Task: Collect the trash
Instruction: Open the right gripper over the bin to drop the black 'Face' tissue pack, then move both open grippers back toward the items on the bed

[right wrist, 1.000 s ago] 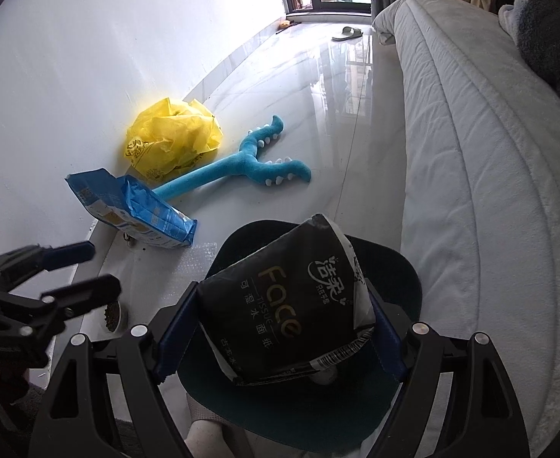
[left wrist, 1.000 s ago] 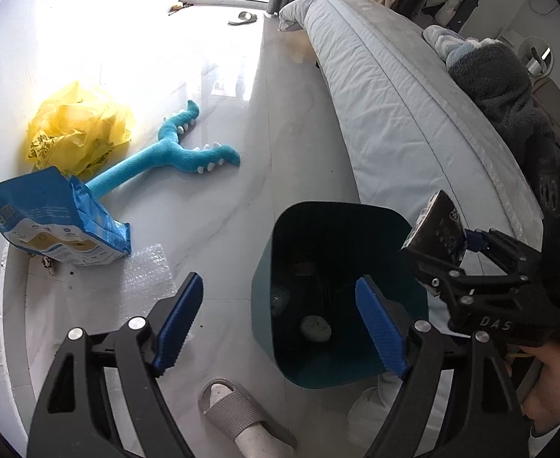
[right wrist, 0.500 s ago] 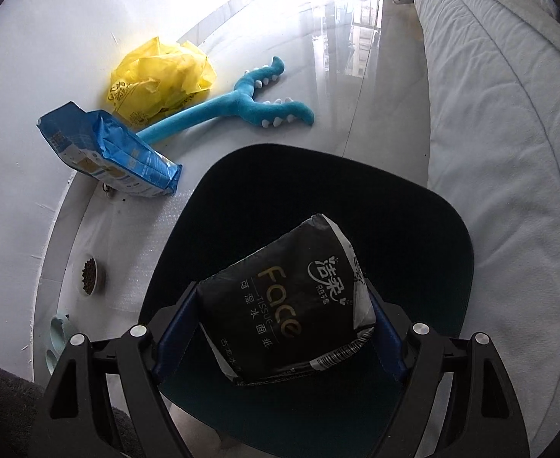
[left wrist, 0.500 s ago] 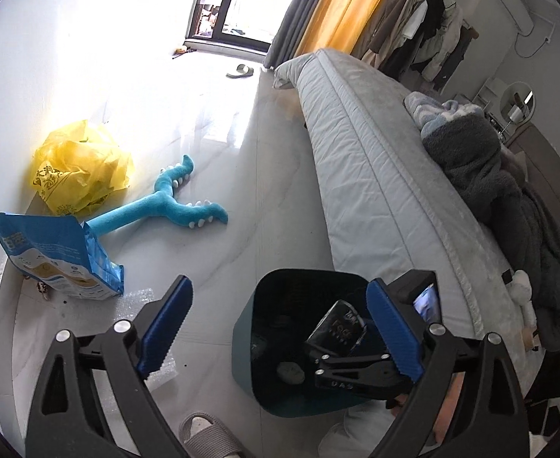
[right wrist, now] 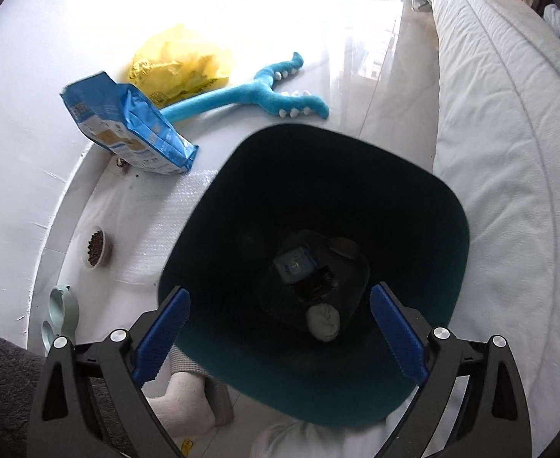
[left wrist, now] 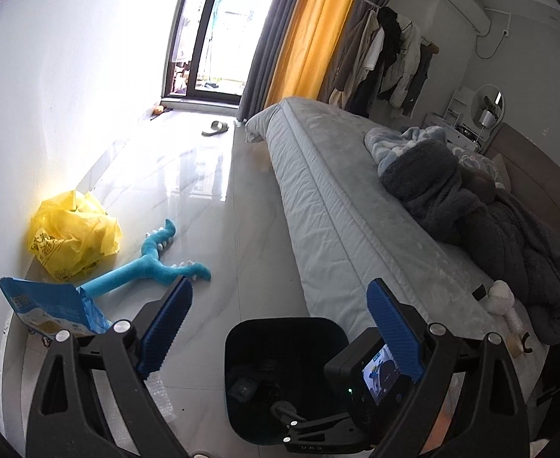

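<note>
One dark teal bin (right wrist: 448,229) sits right under the tongs. Past it, to the left: one blue bag (right wrist: 127,126), one yellow plastic bag (right wrist: 180,61), one blue plush toy (right wrist: 264,95). One food bowl (right wrist: 96,246) lies left of them, and one slipper (left wrist: 215,128) far ahead.

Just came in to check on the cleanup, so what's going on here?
A person is collecting trash with a two-finger tool in each hand. The right tool hangs over the dark teal bin; its jaws have just opened and nothing is between them now. A dark packet and a whitish wad lie at the bottom. The left tool is open and empty too. The yellow plastic bag and blue pouch lie on the floor by the wall.
</note>
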